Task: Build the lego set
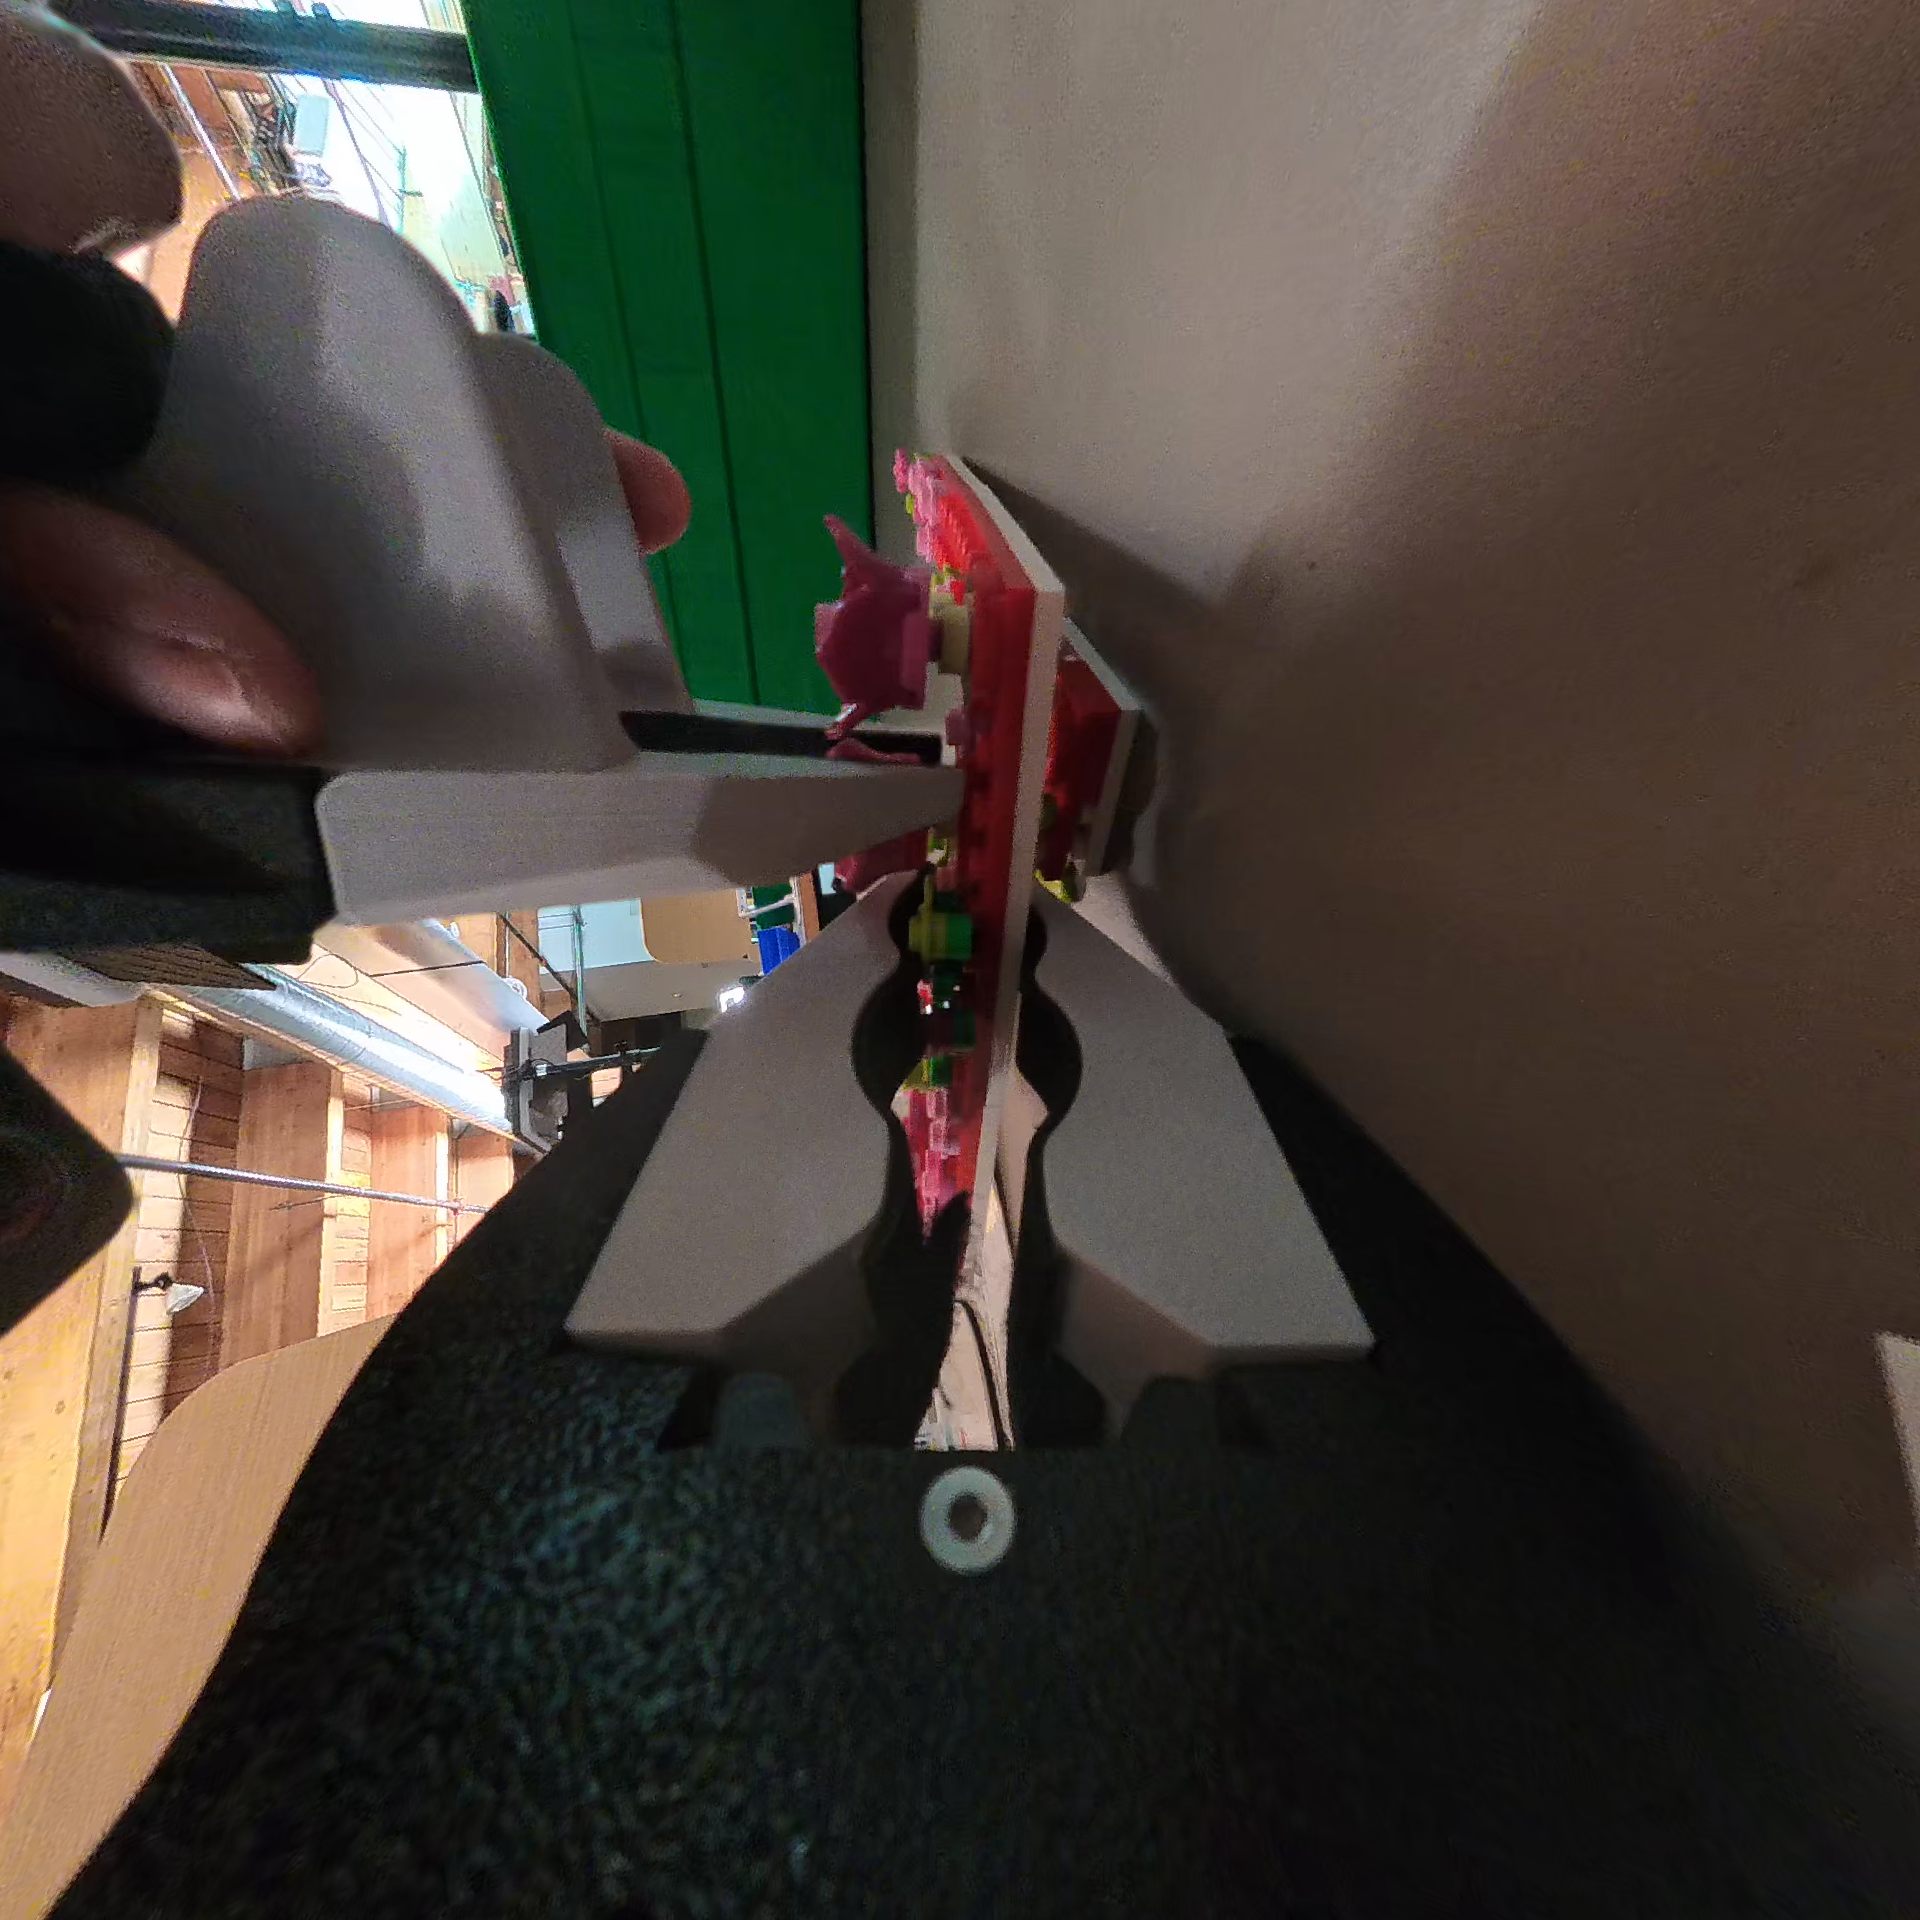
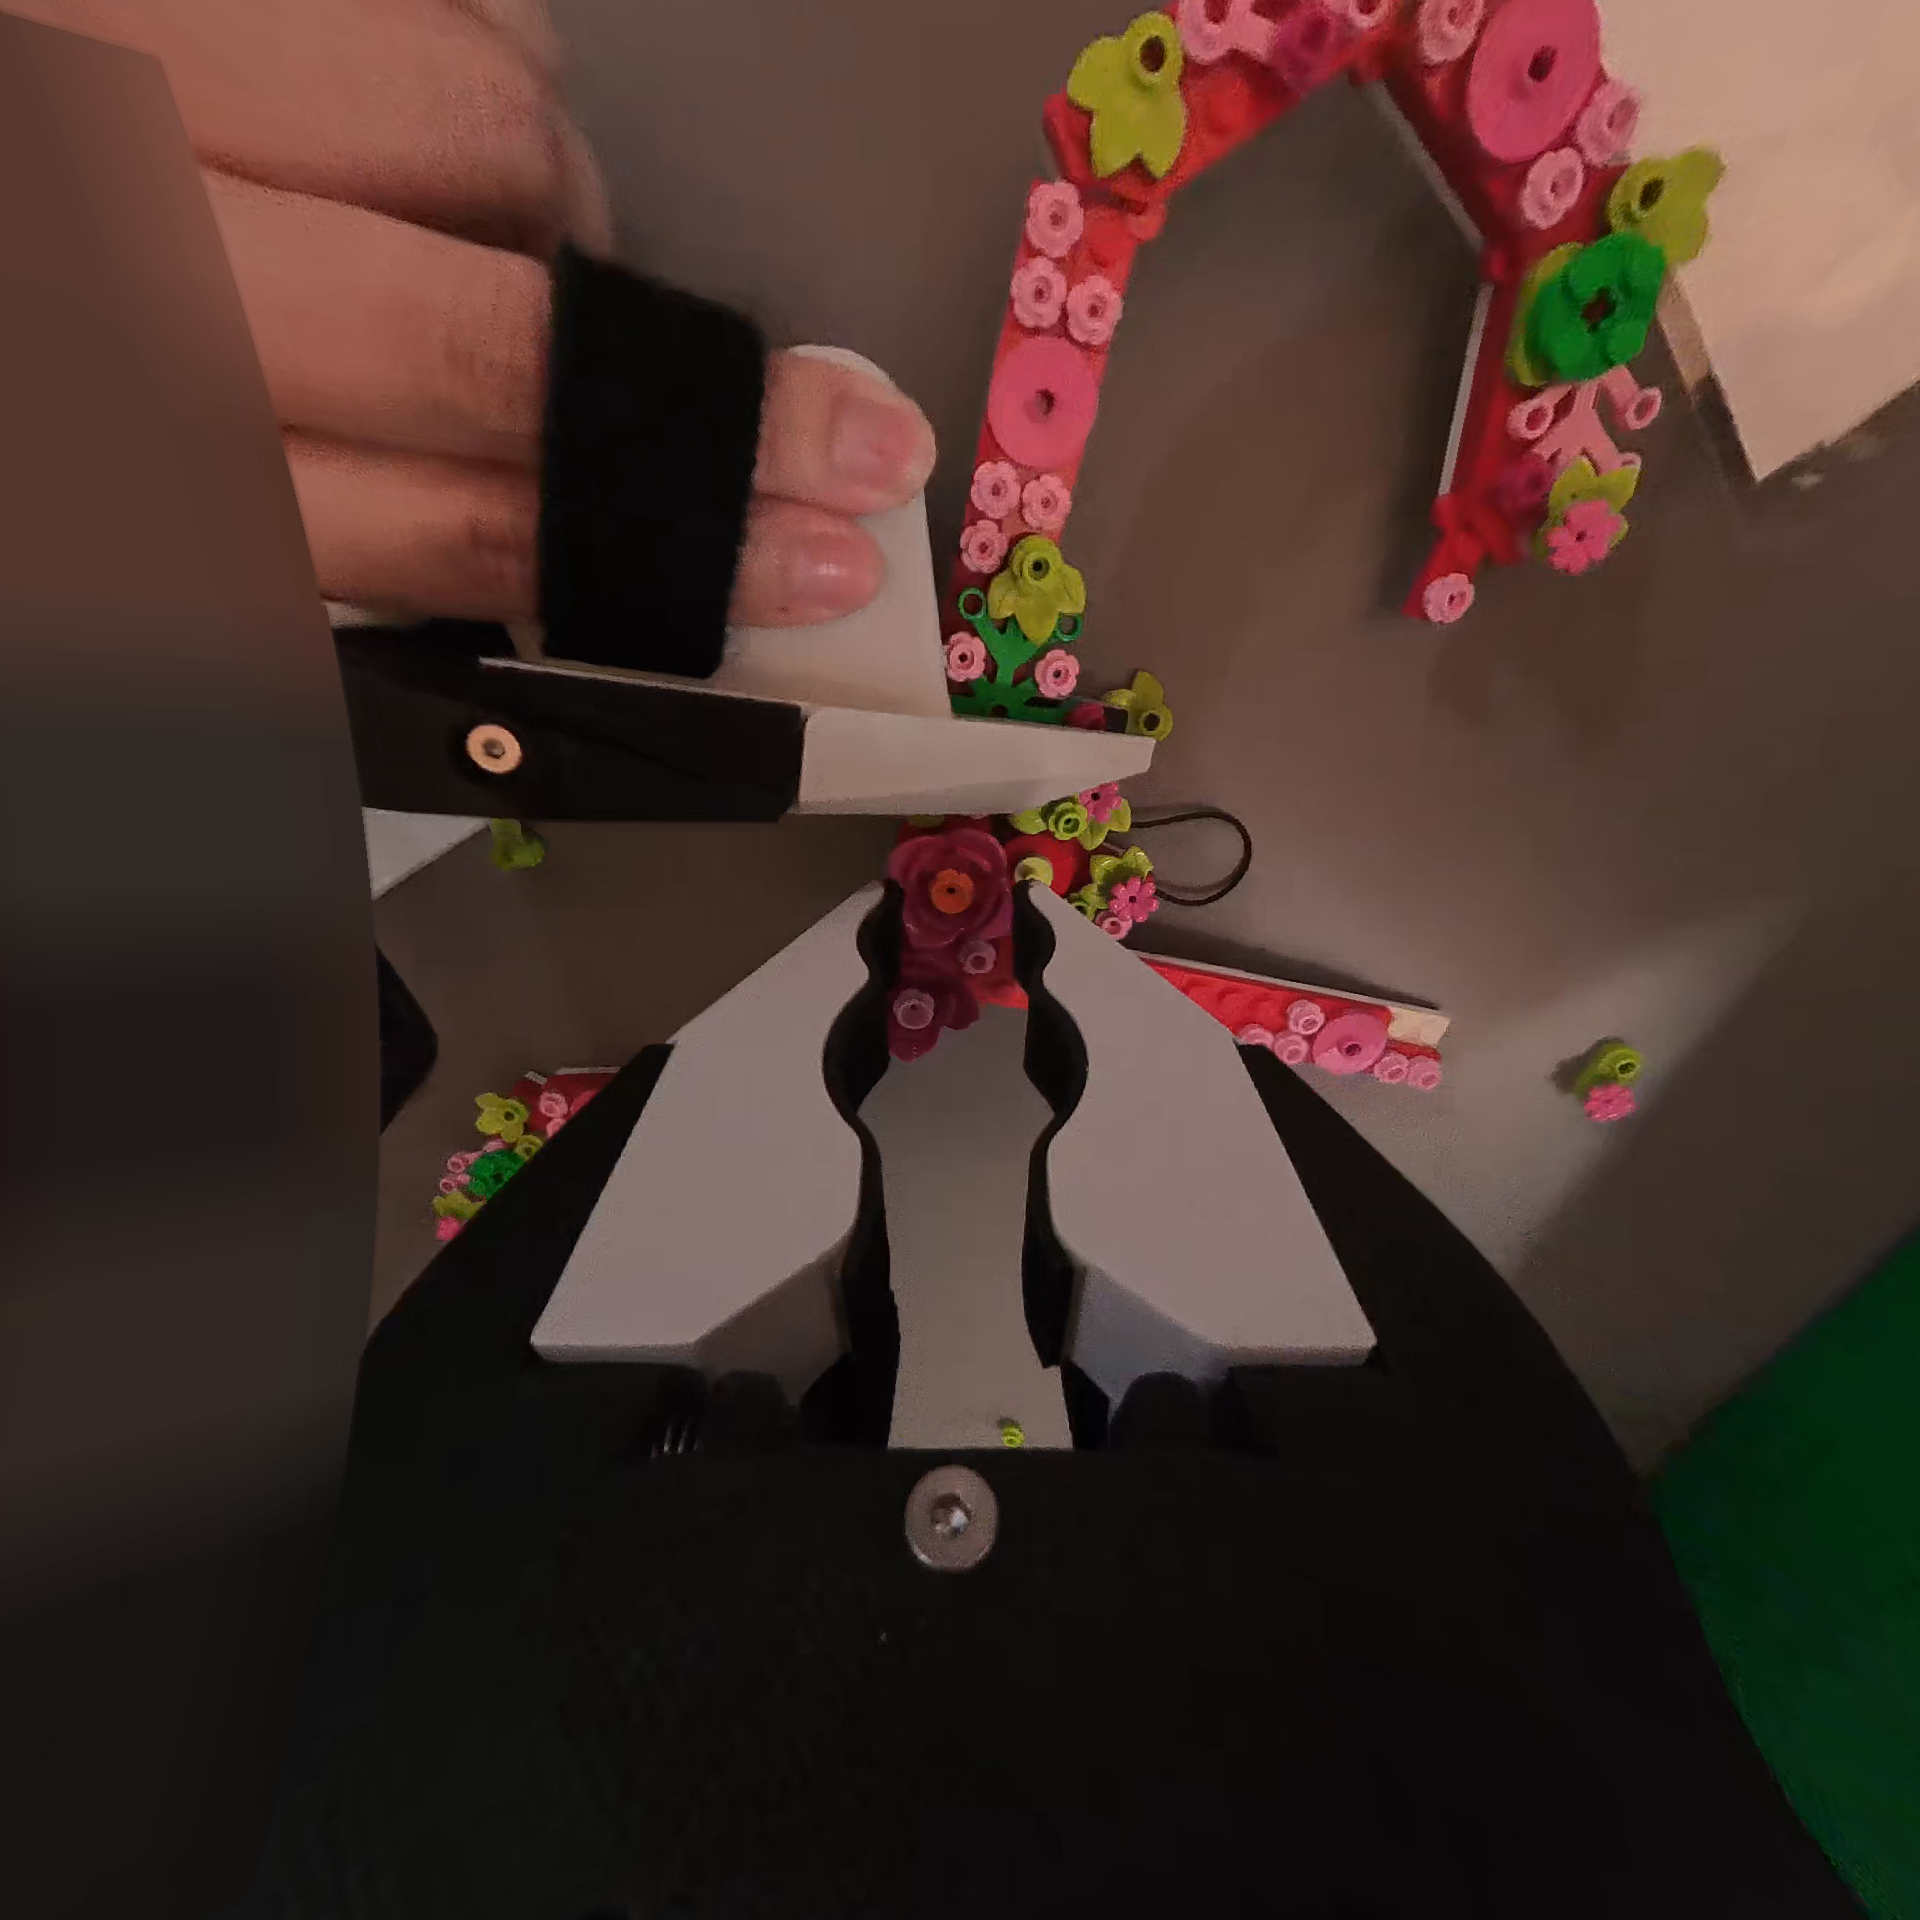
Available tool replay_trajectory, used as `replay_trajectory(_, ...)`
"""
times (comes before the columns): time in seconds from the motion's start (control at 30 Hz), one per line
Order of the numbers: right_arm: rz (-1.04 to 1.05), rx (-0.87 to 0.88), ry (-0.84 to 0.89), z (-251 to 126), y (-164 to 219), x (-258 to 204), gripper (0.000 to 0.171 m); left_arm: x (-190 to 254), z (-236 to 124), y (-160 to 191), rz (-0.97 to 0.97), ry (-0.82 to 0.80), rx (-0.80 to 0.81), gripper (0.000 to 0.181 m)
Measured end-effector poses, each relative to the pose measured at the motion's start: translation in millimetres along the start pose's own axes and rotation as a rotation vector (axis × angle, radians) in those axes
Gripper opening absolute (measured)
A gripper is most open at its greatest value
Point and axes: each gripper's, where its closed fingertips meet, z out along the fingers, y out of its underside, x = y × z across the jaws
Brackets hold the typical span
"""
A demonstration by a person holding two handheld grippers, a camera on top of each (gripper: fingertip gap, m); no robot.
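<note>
A red arch-shaped lego frame (image 2: 1044,343), studded with pink flowers and lime and green leaves, is held edge-up over the grey table (image 2: 1455,727). In the left wrist view it shows edge-on as a red plate with a white back (image 1: 1003,790). My left gripper (image 1: 971,914) is shut on the frame's lower edge. It enters the right wrist view from the left (image 2: 1039,727). My right gripper (image 2: 956,914) is shut on a magenta flower (image 2: 945,899) at the frame's lower end. It reaches in from the left in the left wrist view (image 1: 914,758), touching the plate.
On the table lie a red strip with pink flowers (image 2: 1340,1029), a small lime-and-pink piece (image 2: 1608,1081), a flower cluster (image 2: 499,1143), a lime leaf (image 2: 516,844) and a black elastic loop (image 2: 1216,852). A green panel (image 1: 675,312) stands behind. The small lime-and-pink piece (image 2: 1608,1081) lies around 12 centimeters away from my left fingertips.
</note>
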Motion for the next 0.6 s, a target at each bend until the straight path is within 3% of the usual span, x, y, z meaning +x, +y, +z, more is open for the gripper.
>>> replay_trajectory(0.13,-0.010,0.035,0.010,-1.2,-0.2,0.5,0.019,-0.7,-0.4,-0.6,0.006,-0.008,0.004,0.010)
replay_trajectory(0.4,-0.056,0.151,0.075,-13.0,-4.7,3.7,0.048,-0.5,-0.5,-2.2,-0.004,-0.004,0.012,0.010)
replay_trajectory(0.47,-0.161,0.278,0.118,-24.4,-15.0,-1.9,0.054,-0.3,-0.4,-2.1,-0.010,-0.002,0.013,0.010)
replay_trajectory(0.6,-0.499,0.420,0.385,-37.9,-15.2,-7.8,0.066,1.0,0.3,-2.0,-0.040,0.012,0.016,0.010)
